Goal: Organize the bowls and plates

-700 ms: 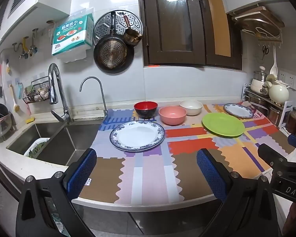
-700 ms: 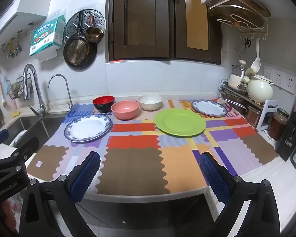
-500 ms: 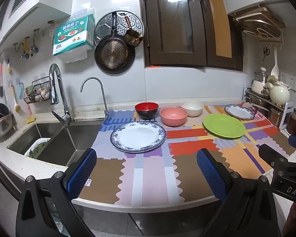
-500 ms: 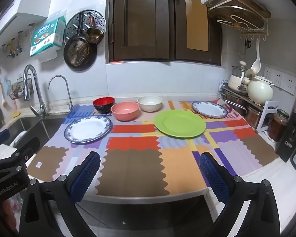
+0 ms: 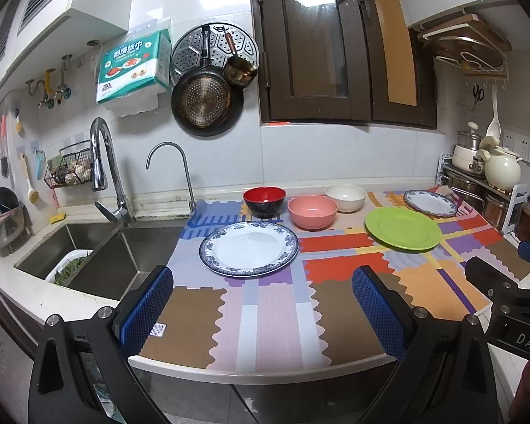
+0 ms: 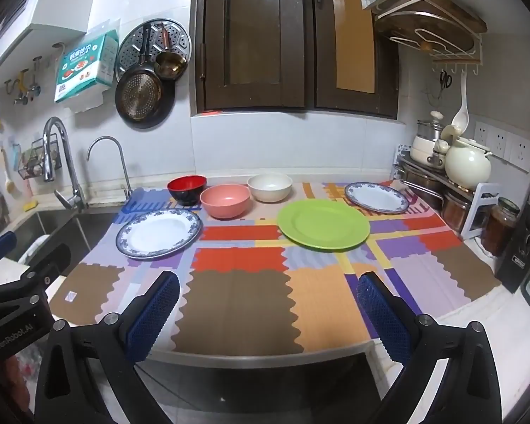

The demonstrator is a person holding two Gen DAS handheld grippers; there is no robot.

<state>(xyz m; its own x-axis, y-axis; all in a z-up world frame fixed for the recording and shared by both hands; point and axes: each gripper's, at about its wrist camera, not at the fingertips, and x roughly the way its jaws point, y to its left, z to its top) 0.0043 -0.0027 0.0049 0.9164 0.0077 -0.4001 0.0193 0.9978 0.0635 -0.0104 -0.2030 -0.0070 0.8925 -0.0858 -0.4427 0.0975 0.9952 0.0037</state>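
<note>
Left wrist: sink beside mat, jars far right

On the patchwork mat lay three plates: two blue-rimmed, one green. Behind them stood three bowls: one red, one pink, one cream. Left of the mat rose two taps.

Both grippers, the left gripper and right gripper, have black frames, silver screws and blue textured pads.
</note>
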